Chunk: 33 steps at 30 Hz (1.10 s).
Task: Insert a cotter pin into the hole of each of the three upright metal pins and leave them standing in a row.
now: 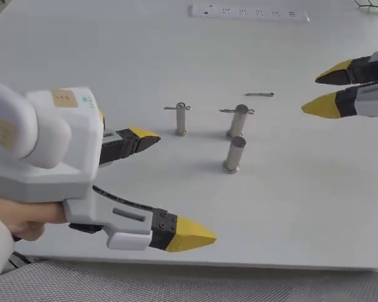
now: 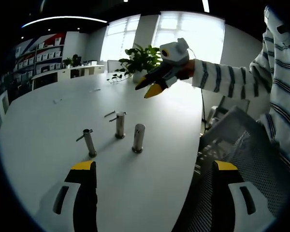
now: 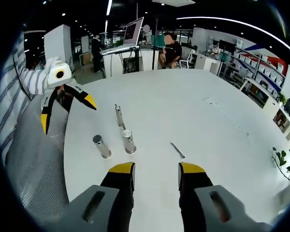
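Note:
Three upright metal pins stand on the white table (image 1: 290, 207). The left pin (image 1: 181, 119) and the back right pin (image 1: 238, 121) each carry a cotter pin through the top. The front pin (image 1: 234, 155) has no cotter pin in it. A loose cotter pin (image 1: 259, 94) lies flat behind them, also seen as loose cotter pin (image 3: 177, 150). My left gripper (image 1: 176, 185) hovers open at the near left, holding nothing. My right gripper (image 1: 312, 94) hangs open at the far right, just right of the loose cotter pin. The bare pin (image 2: 138, 138) stands nearest my left gripper (image 2: 153, 166).
A white power strip (image 1: 249, 12) lies at the table's far edge. A mesh chair (image 1: 176, 283) sits at the near edge. A potted plant (image 2: 140, 60) stands beyond the table. Other desks and people (image 3: 171, 48) are far behind.

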Tool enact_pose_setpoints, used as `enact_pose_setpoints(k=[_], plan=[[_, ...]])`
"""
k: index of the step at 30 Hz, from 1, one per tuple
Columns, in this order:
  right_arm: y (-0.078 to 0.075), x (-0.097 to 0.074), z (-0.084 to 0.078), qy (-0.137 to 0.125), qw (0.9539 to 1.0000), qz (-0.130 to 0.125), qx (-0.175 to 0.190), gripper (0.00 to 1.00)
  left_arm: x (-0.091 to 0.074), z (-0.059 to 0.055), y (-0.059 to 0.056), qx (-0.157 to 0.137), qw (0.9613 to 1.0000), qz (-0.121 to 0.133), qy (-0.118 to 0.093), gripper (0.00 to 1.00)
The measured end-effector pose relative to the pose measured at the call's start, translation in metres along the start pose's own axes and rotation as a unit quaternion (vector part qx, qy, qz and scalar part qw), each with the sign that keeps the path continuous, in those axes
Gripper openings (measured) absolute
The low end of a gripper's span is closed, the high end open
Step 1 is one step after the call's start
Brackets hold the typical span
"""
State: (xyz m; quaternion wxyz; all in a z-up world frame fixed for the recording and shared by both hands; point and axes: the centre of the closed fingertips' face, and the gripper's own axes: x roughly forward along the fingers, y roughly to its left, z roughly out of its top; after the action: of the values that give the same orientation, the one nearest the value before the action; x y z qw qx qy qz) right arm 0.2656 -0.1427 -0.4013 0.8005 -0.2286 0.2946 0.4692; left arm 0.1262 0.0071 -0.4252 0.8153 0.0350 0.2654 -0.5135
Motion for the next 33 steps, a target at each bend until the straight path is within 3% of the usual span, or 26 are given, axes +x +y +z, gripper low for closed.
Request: enact_pose_setpoints(k=[7, 10, 14, 15, 19, 33], plan=[[-0.011, 0.024, -0.003, 0.06, 0.9959, 0.027, -0.061, 0.27, -0.003, 0.003, 0.006, -0.015, 0.9997, 0.015, -0.009, 0.98], [-0.007, 0.03, 0.0, 0.075, 0.994, 0.03, -0.074, 0.25, -0.004, 0.002, 0.007, -0.015, 0.9997, 0.019, -0.007, 0.98], [-0.028, 0.048, -0.004, 0.099, 0.9906, 0.023, -0.091, 0.24, -0.005, -0.001, 0.008, -0.02, 0.9995, 0.023, -0.005, 0.97], [-0.025, 0.048, -0.002, 0.105, 0.9894, 0.023, -0.098, 0.22, -0.004, -0.005, 0.009, -0.021, 0.9994, 0.027, 0.003, 0.97], [-0.03, 0.06, -0.005, 0.118, 0.9871, 0.029, -0.105, 0.16, -0.005, -0.007, 0.009, -0.024, 0.9993, 0.027, 0.006, 0.97], [-0.044, 0.089, -0.017, 0.174, 0.9753, 0.037, -0.131, 0.11, -0.006, -0.003, 0.018, -0.032, 0.9988, 0.037, 0.005, 0.96]])
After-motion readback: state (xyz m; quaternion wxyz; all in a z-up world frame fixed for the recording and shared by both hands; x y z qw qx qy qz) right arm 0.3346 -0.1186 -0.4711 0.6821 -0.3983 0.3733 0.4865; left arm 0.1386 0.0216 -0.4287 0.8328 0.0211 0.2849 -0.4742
